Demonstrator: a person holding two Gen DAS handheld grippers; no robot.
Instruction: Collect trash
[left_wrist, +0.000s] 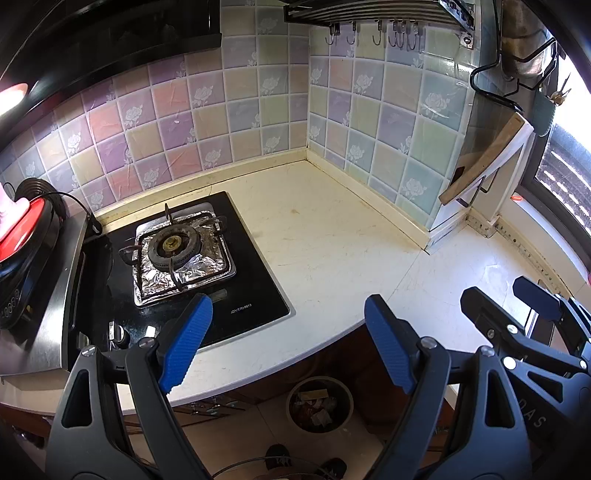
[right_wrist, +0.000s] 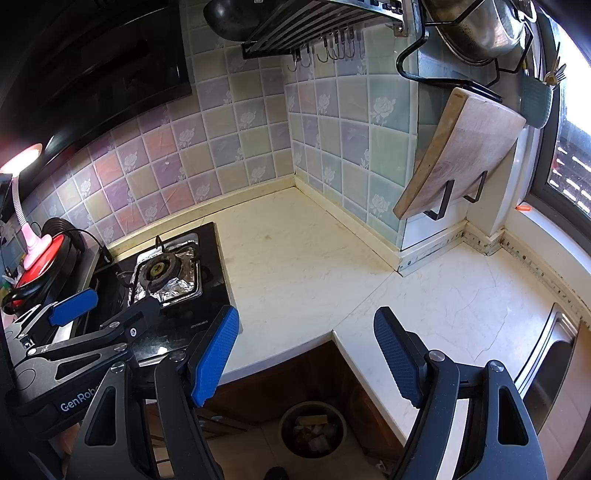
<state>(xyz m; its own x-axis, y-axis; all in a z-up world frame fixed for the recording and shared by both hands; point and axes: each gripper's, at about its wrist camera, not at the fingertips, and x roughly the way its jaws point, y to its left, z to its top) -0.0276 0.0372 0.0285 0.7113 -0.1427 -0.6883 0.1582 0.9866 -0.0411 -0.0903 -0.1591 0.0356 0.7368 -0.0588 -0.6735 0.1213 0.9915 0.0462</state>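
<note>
Two grippers hang over the corner counter (left_wrist: 332, 236), the left gripper (left_wrist: 288, 332) and right gripper (right_wrist: 306, 350) both with fingers spread wide and empty. One bin (right_wrist: 312, 430) stands on the floor below the counter's edge, holding what looks like crumpled trash (left_wrist: 314, 406), too blurred to count. One burner (left_wrist: 171, 245) sits on foil. One board (right_wrist: 458, 155) leans in its rack.

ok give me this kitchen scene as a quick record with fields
left gripper: open, holding nothing
right gripper: open, holding nothing
trash bin: on floor below counter edge, scraps inside
countertop: no loose trash visible
gas stove: foil around burner, no pot
cutting board: tilted in wall rack
</note>
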